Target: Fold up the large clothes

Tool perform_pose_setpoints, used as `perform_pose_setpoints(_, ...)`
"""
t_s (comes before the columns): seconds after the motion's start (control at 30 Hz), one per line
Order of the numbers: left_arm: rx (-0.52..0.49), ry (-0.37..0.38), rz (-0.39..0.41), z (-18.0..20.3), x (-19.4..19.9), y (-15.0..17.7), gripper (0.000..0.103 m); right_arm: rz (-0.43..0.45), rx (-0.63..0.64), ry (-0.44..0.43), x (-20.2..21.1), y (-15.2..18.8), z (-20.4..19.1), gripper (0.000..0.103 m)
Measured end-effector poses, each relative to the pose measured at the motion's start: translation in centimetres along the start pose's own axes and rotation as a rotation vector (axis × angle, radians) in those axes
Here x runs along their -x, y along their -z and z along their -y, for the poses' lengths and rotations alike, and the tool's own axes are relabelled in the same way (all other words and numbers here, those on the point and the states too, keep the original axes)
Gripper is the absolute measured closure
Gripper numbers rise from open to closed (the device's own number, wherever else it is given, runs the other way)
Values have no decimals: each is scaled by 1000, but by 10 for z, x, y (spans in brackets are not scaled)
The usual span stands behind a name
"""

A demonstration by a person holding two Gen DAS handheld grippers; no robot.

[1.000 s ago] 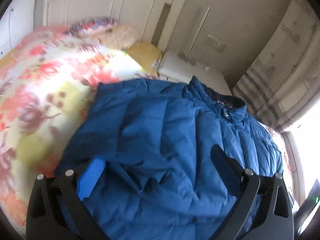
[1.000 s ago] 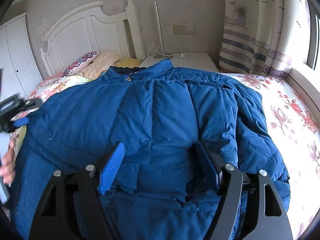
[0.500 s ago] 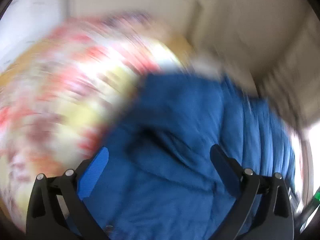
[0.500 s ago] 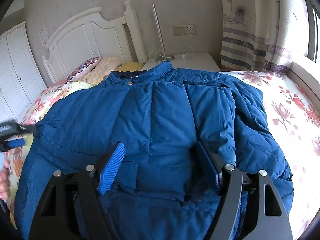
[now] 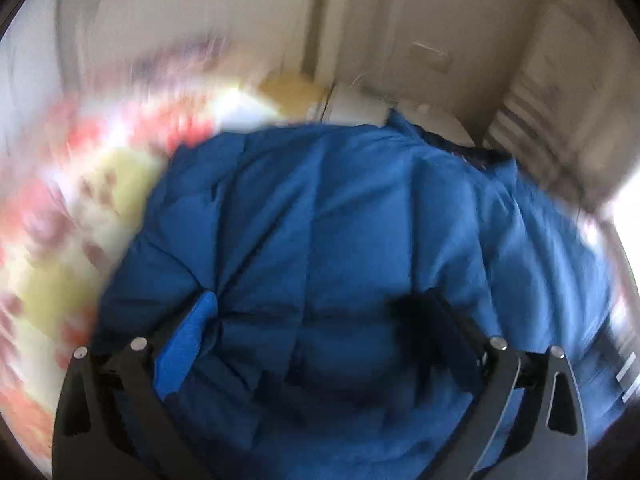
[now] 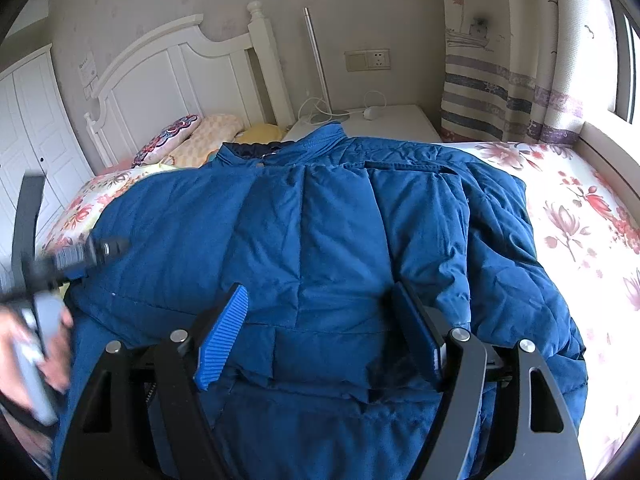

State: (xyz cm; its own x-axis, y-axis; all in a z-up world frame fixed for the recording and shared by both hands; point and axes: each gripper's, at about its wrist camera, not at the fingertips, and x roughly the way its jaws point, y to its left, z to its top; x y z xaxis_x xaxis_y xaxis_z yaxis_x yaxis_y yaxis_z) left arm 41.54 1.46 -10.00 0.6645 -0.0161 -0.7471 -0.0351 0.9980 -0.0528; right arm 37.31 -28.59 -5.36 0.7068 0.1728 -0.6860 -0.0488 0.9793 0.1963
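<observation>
A big blue padded jacket (image 6: 340, 232) lies spread on the bed, its collar toward the headboard. My right gripper (image 6: 320, 308) hangs open over the jacket's lower hem; the pads press on nothing. In the blurred left wrist view my left gripper (image 5: 320, 312) is open too, wide over the jacket (image 5: 340, 220) near its left side. At the left edge of the right wrist view, a hand (image 6: 20, 344) holds the left gripper's grey handle beside the jacket's left sleeve.
The floral bedsheet (image 6: 580, 220) shows to the right of the jacket. Pillows (image 6: 200, 140) lie against the white headboard (image 6: 160, 80). A white nightstand (image 6: 392, 120) with a lamp, a striped curtain (image 6: 512, 80) and a window ledge (image 6: 608, 152) stand behind and right.
My left gripper swung out toward the left and back in over the jacket's left side, blurring its view. The right gripper stayed where it was, still open.
</observation>
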Motion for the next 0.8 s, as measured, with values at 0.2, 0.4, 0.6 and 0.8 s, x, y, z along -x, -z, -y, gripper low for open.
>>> perform_pose_setpoints(0.2, 38, 50, 81, 5, 38, -35, 2, -4, 9, 3, -1, -1, -1, 28)
perform_pose_setpoints(0.4, -64, -71, -68, 34, -35, -86, 2, -5, 8, 5, -1, 0, -2, 28)
perform_pose_setpoints(0.6, -109, -134, -52, 42, -58, -68, 2, -4, 6, -2, -1, 0, -2, 28)
perform_pose_setpoints(0.8, -134, -12, 68, 61, 18, -32, 2, -2, 4, -3, 0, 1, -2, 28)
